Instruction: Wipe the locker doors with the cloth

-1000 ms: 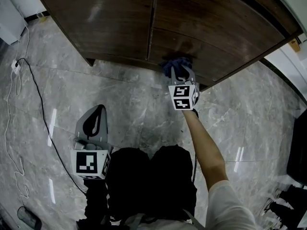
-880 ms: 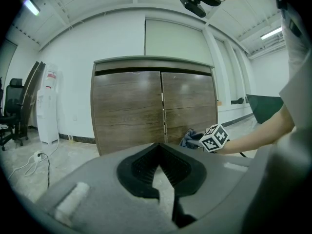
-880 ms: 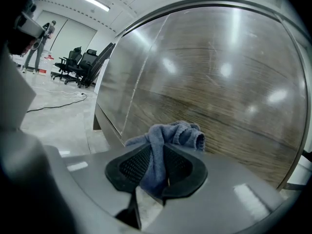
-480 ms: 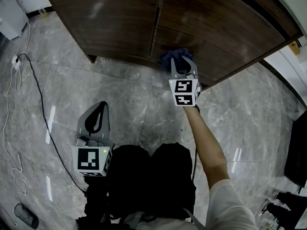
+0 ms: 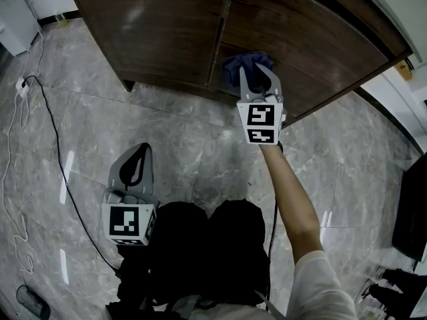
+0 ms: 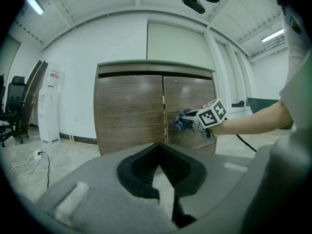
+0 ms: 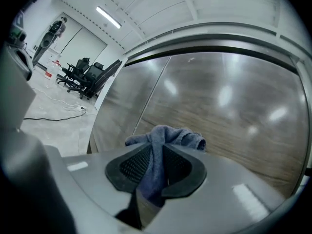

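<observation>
Cloth: blue and bunched, clamped in the right gripper and pressed to the right locker door.
Hard to see: the cloth's tail vanishes between the pads, its folds hide where it meets the wood, and the door's top is cut off in the head view.
Left gripper: clenched on nothing, low beside the person's dark-clad legs, well apart from the locker.
Floor: grey marble tiles, with a black cable trailing at the left.
Room: a white water dispenser stands beside the locker, with office chairs farther off.
Cloth to gripper: sticks out past the fingertips, just right of the seam between the doors.
</observation>
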